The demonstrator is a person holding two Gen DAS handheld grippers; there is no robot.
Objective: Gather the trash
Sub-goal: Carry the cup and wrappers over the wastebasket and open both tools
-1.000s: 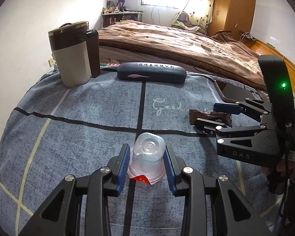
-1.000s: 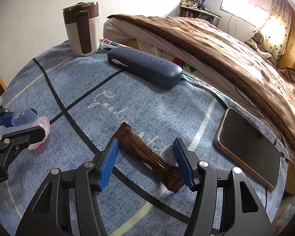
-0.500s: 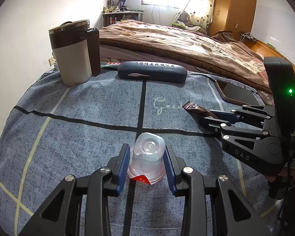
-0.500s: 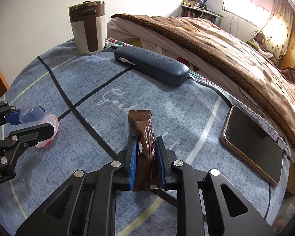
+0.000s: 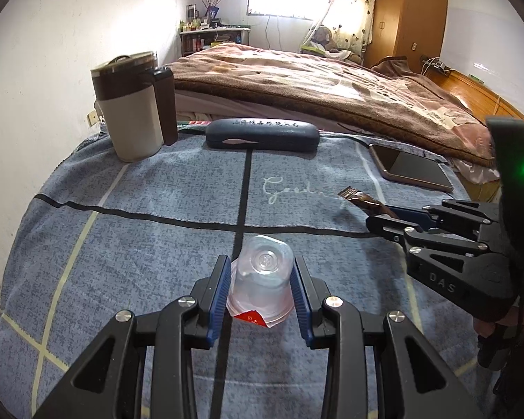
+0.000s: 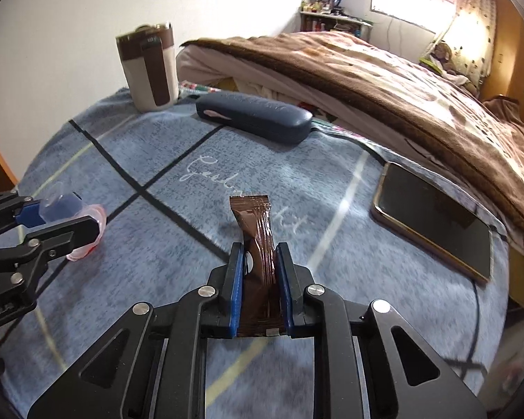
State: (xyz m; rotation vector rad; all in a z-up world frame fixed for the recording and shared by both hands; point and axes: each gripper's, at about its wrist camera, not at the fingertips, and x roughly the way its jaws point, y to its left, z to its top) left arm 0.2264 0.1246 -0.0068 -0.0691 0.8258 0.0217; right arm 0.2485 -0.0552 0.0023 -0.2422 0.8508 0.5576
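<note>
My left gripper [image 5: 261, 274] is shut on a clear plastic cup [image 5: 262, 284], upside down, with a torn red-and-white lid at its rim, over the blue-grey tablecloth [image 5: 157, 192]. My right gripper [image 6: 260, 253] is shut on a brown snack wrapper [image 6: 256, 230] and holds it lifted off the cloth, its free end pointing forward. The wrapper [image 5: 361, 199] and the right gripper [image 5: 380, 218] also show at the right of the left wrist view. The cup [image 6: 61, 206] in the left gripper [image 6: 66, 214] shows at the left of the right wrist view.
A brown-and-cream lidded mug [image 5: 132, 104] stands at the back left. A dark blue glasses case [image 5: 262, 134] lies at the back edge. A phone [image 5: 412, 169] lies at the back right. A bed with a brown blanket [image 5: 332, 80] is beyond the table.
My right gripper closed on the brown wrapper, which lay flat on the cloth, and has lifted it. My left gripper stays shut on the cup, almost unmoved.
</note>
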